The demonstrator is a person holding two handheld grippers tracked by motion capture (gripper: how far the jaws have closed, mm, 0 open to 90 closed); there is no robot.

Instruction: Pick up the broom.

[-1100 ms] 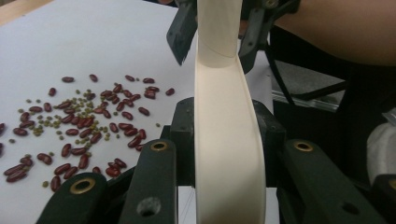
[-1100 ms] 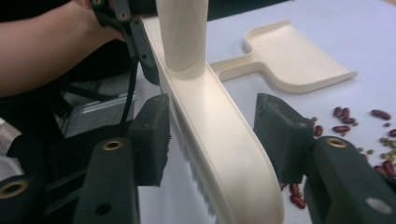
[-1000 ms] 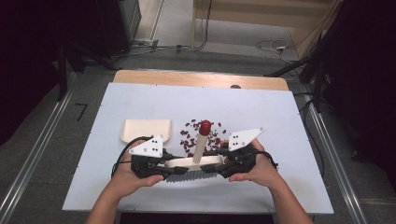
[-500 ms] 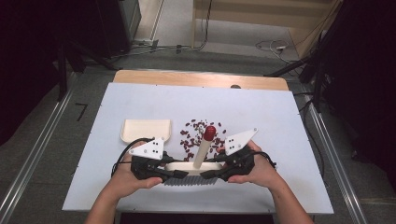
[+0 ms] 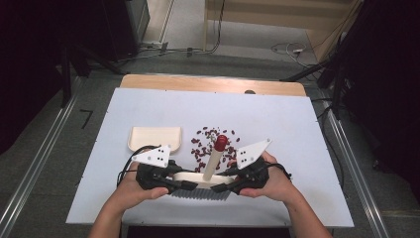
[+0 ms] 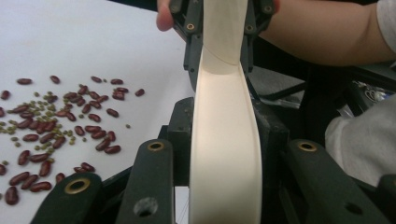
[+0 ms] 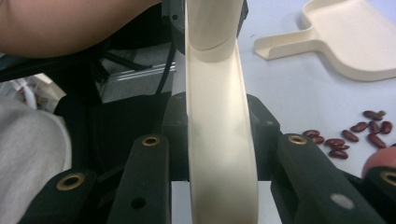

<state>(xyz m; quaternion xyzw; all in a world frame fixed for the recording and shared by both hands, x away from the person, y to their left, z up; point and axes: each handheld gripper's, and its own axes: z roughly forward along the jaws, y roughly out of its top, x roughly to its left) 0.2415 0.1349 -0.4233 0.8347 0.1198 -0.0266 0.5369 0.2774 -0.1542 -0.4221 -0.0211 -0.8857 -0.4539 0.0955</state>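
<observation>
Where beans (image 5: 208, 144) scatter, white tabletop (image 5: 297, 129), grey floor (image 5: 44, 148)

The brush (image 5: 200, 179) has a smooth cream plastic back with a faint sheen and a glossy red cap on its handle. The dustpan (image 5: 154, 137) is the same matt cream plastic. The kidney beans (image 5: 205, 148) shine dark red on the matt white table (image 5: 297, 129), edged in bare wood. Both grippers' jaws look like matt black plastic with brass-coloured rivets.
</observation>
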